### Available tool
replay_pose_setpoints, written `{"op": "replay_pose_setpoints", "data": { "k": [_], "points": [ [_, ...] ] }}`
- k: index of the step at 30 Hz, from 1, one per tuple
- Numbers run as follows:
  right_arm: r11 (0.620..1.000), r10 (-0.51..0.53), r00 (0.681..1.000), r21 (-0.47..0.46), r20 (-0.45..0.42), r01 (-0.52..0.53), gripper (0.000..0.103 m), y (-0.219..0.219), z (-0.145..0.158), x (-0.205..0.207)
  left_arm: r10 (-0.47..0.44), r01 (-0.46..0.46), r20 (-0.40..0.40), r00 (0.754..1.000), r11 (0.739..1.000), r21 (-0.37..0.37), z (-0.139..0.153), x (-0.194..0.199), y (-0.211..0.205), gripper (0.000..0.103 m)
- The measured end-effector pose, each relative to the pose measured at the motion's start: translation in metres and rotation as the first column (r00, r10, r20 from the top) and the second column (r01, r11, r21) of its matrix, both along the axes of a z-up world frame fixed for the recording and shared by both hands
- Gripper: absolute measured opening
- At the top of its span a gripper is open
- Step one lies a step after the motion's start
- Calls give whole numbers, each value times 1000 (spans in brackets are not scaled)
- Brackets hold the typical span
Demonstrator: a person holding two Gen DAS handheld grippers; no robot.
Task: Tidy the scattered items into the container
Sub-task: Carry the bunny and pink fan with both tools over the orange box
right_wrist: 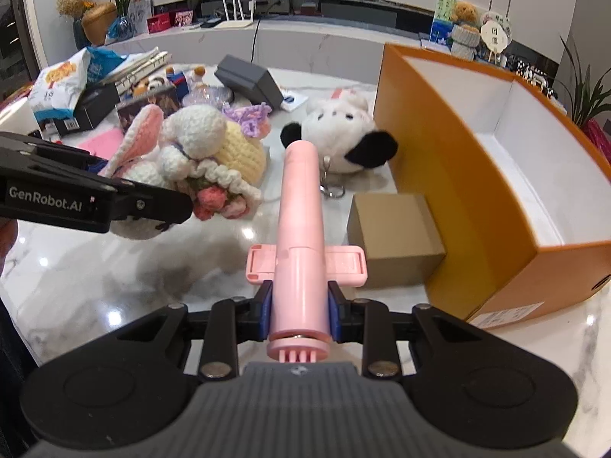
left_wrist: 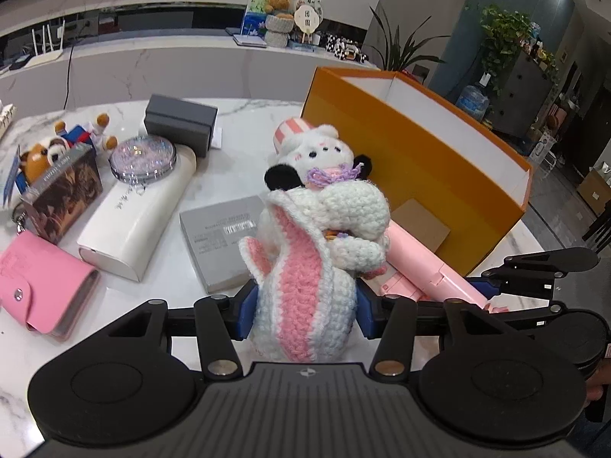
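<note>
My left gripper [left_wrist: 303, 311] is shut on a crocheted white-and-pink bunny [left_wrist: 305, 267] and holds it above the marble table; the bunny also shows in the right wrist view [right_wrist: 183, 160], with the left gripper's side [right_wrist: 91, 198] in front of it. My right gripper [right_wrist: 299, 305] is shut on a pink selfie stick [right_wrist: 299, 229], which points forward above the table and also shows in the left wrist view [left_wrist: 431, 267]. The open orange box [right_wrist: 450, 198] with a white inside stands to the right; it also shows in the left wrist view [left_wrist: 420, 164].
A white plush cow [right_wrist: 340, 129] and a small brown carton [right_wrist: 393, 240] lie beside the box. Left of my left gripper lie a grey flat box [left_wrist: 217, 244], a white case [left_wrist: 137, 213], a pink card wallet [left_wrist: 42, 282], a round glitter compact [left_wrist: 143, 156] and a dark grey box [left_wrist: 179, 122].
</note>
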State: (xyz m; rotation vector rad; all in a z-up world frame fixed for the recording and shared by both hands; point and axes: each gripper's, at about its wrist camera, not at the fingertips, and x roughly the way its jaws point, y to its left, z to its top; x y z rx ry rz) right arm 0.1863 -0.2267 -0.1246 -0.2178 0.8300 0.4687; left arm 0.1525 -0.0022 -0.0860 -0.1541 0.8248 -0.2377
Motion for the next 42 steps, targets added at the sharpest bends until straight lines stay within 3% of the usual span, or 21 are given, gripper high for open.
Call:
{"op": "replay_pose_setpoints", "data": {
  "k": [11, 23, 34, 42],
  "points": [
    [1000, -12, 997, 16, 71, 11, 31, -5, 36, -10, 7, -8, 64, 998, 1000, 10, 32, -9, -5, 59],
    [998, -49, 985, 50, 164, 41, 31, -25, 84, -15, -53, 48, 165, 985, 998, 31, 81, 7, -35, 59],
    [993, -116, 964, 25, 239, 113, 31, -79, 119, 5, -127, 123, 234, 964, 992, 29, 109, 39, -91, 59],
    [987, -158, 957, 3, 245, 162, 31, -120, 124, 33, -129, 139, 222, 967, 990, -32, 102, 84, -125, 59]
  ]
}}
